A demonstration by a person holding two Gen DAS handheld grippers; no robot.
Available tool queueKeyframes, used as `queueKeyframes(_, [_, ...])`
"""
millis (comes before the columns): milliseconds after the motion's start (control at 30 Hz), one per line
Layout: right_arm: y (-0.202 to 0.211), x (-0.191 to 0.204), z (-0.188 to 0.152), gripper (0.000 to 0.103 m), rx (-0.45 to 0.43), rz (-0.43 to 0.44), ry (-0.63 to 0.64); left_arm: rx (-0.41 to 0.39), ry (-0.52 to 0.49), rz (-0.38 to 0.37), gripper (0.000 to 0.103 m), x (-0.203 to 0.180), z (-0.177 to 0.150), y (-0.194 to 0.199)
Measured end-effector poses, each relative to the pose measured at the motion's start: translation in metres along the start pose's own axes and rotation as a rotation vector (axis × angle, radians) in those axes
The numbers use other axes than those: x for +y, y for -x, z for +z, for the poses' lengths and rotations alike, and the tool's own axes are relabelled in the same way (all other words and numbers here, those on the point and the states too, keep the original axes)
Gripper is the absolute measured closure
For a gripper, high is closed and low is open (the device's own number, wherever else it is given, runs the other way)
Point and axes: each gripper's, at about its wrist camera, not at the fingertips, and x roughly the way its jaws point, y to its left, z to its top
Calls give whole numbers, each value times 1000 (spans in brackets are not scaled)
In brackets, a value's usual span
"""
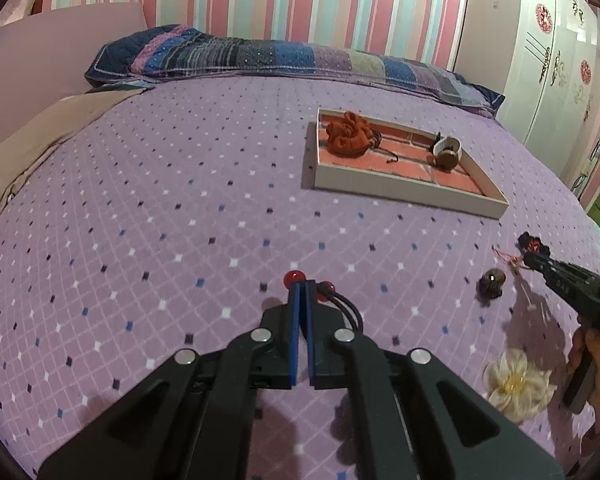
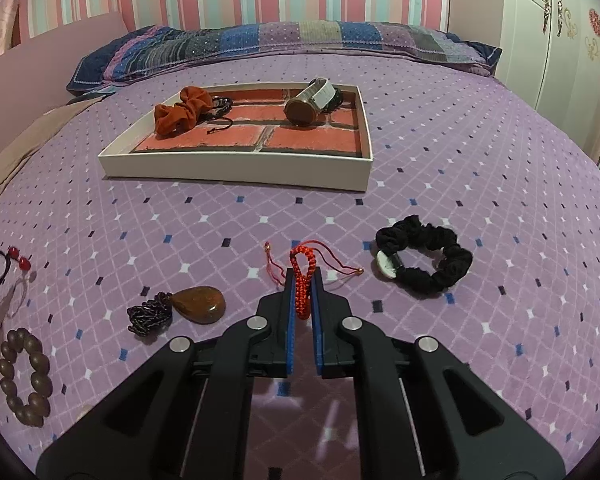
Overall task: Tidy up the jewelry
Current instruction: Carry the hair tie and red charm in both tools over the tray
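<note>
Both claws clamp: left claw (image 1: 303, 286) on bead tie (image 1: 324, 290), right claw (image 2: 303, 280) on red bracelet (image 2: 301, 276)

One white tray (image 2: 236, 170) sits on the bed (image 2: 460, 184). Scrunchies: two, one orange (image 2: 180, 114), one black (image 2: 432, 256). One watch (image 2: 310, 104), one wooden bead bracelet (image 2: 24, 376), one red braided bracelet (image 2: 302, 280), one brown teardrop pendant (image 2: 200, 304), one cream fabric flower (image 1: 516, 388), one black hair tie with red beads (image 1: 336, 300).
</note>
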Motion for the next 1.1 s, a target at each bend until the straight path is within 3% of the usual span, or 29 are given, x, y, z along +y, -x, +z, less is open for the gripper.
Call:
queueKeyframes(333, [9,-4,38,96,-58,-2,-6,-54,-44,-6,100,-38,66,-16])
queueKeyframes(567, [4,-6,94,96,-124,-17,8,-70,-39,-28,100,-65,117,-51])
queueKeyframes(867, [-45,-10,146,96,-107,-28,3,-13,-22,-83,100,-93,175,-124])
queueKeyframes(1100, [-98,-14,163,96,-61,-69,31,54,-27,-59,100,-95,190,-185])
